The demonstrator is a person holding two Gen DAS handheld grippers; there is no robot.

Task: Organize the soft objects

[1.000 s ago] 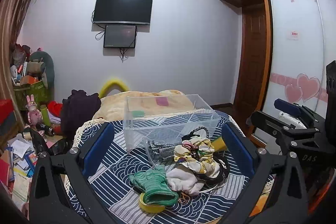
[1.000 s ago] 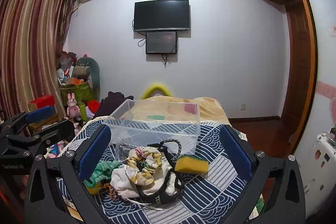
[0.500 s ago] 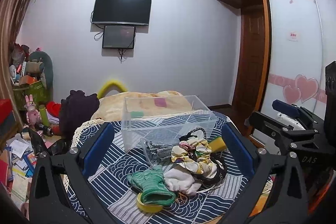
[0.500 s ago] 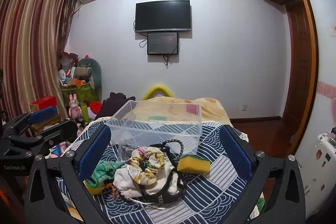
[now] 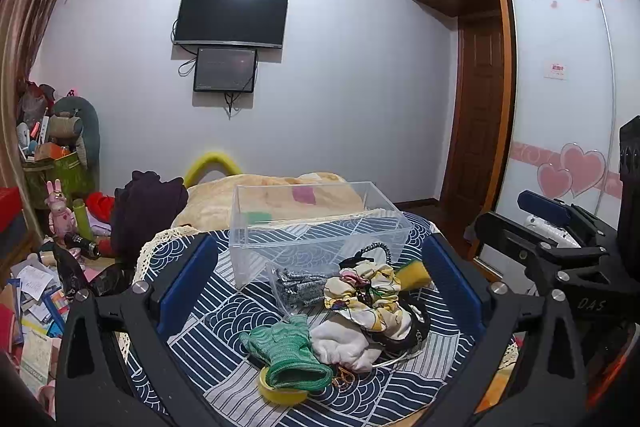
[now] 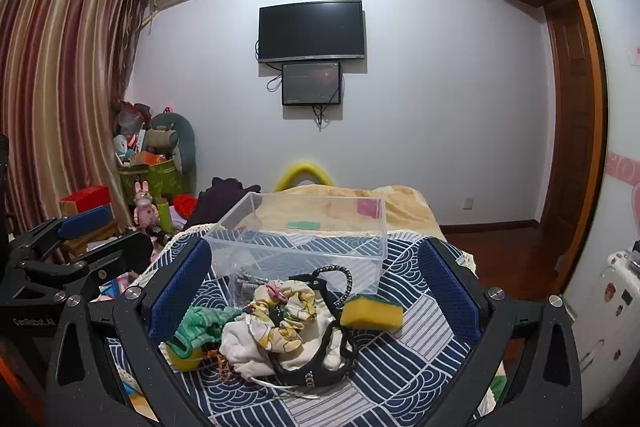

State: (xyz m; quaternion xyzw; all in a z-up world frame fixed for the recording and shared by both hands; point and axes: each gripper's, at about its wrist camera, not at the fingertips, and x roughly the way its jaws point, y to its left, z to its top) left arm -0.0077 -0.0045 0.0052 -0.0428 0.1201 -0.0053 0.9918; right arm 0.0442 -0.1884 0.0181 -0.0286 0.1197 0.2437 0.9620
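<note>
Soft objects lie heaped mid-table, just before the clear bin. Left gripper and right gripper both gape wide, holding nothing.

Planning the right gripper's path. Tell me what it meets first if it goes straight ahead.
Probably the pile of soft things, the floral scrunchie first, with the clear box just behind. Right gripper is open; depth is uncertain.

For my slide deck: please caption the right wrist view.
Open right hand-held gripper facing a fabric pile and yellow sponge before an empty clear bin.
</note>
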